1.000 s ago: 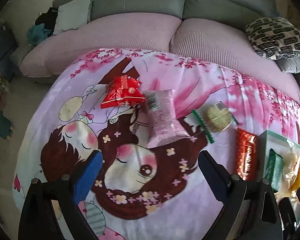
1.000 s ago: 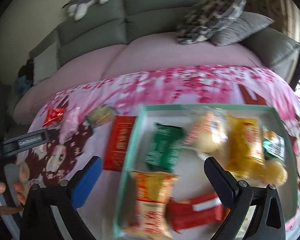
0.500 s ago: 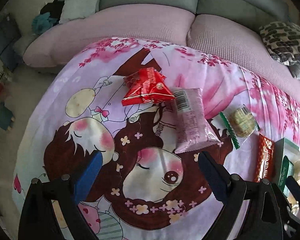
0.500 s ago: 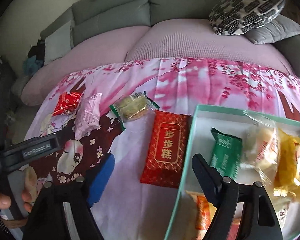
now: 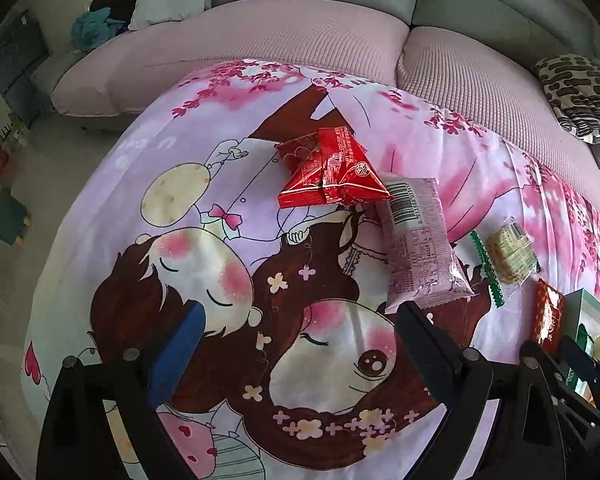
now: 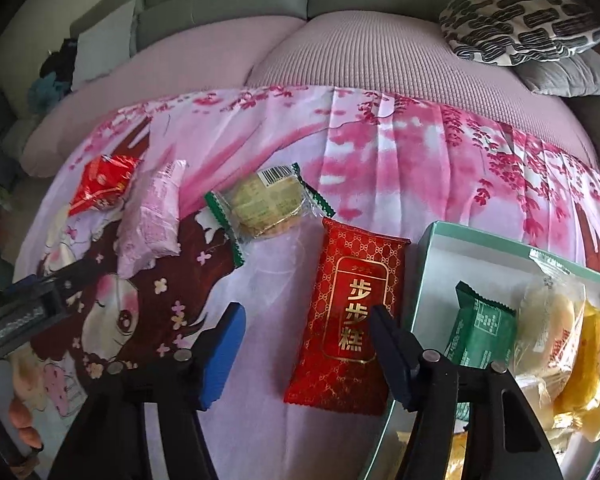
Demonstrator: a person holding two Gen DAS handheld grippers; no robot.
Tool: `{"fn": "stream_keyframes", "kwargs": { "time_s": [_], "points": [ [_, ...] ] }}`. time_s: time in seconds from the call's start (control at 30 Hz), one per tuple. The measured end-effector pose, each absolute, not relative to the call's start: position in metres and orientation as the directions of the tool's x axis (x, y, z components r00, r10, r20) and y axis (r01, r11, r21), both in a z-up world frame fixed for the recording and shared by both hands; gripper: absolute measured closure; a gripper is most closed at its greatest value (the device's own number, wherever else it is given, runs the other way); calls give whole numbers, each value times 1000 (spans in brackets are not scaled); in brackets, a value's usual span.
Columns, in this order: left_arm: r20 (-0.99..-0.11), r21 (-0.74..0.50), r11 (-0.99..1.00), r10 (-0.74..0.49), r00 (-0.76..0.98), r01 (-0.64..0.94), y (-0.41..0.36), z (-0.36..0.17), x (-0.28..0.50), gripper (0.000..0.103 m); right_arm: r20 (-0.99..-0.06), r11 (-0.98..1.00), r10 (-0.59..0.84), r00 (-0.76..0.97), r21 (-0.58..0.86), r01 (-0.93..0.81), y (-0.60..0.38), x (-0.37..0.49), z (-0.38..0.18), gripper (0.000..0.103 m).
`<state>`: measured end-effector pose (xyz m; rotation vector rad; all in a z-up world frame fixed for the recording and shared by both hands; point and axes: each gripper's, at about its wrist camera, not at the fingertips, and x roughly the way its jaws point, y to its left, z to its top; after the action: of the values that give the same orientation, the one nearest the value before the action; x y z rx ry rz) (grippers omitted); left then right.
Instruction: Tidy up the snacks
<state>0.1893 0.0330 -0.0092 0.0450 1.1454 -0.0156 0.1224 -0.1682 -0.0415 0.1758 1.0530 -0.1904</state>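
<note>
Red foil-film pouch (image 6: 350, 314) with gold lettering, lying flat on the printed cloth (image 6: 268, 264), lower end between the two fingers of the right gripper (image 6: 306, 346) and nearer the black one. Fingers part-way apart and closing, pads not yet on the wrapper. Just beyond the black finger, the teal-rimmed box (image 6: 424, 276) already loaded with a green packet (image 6: 482, 330) and yellow and pale wrapped cakes. Likely handling of the pouch: light, slick film, soft and crushable filling, crimped ends stiffer than the middle. Recommended hold: across the narrow width near the lower end, gentle pressure only, to avoid crushing or a sliding grip. Ahead of the blue finger: a clear-wrapped round cake (image 6: 266, 206) with green crimps, a pink packet (image 6: 152, 220) and a red packet (image 6: 102, 184), all loose on the cloth. Left gripper (image 5: 300, 340): fingers wide apart, nothing between them, above bare cloth; pink packet just beyond its black finger (image 5: 424, 340).
</note>
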Motion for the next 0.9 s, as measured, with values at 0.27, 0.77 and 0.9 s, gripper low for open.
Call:
{"fn": "stream_keyframes", "kwargs": {
  "time_s": [0.27, 0.77, 0.9],
  "points": [
    [-911, 14, 999, 0, 413, 32, 35, -9, 189, 7, -891, 965, -98, 443, 23, 260, -176, 136, -48, 40],
    [-911, -5, 1000, -14, 412, 24, 40, -8, 190, 7, -909, 957, -66, 412, 60, 284, -189, 156, -50, 40],
    [-912, -9, 1000, -16, 409, 21, 41, -9, 190, 7, -905, 949, -11, 425, 125, 291, -191, 152, -50, 39]
  ]
}}
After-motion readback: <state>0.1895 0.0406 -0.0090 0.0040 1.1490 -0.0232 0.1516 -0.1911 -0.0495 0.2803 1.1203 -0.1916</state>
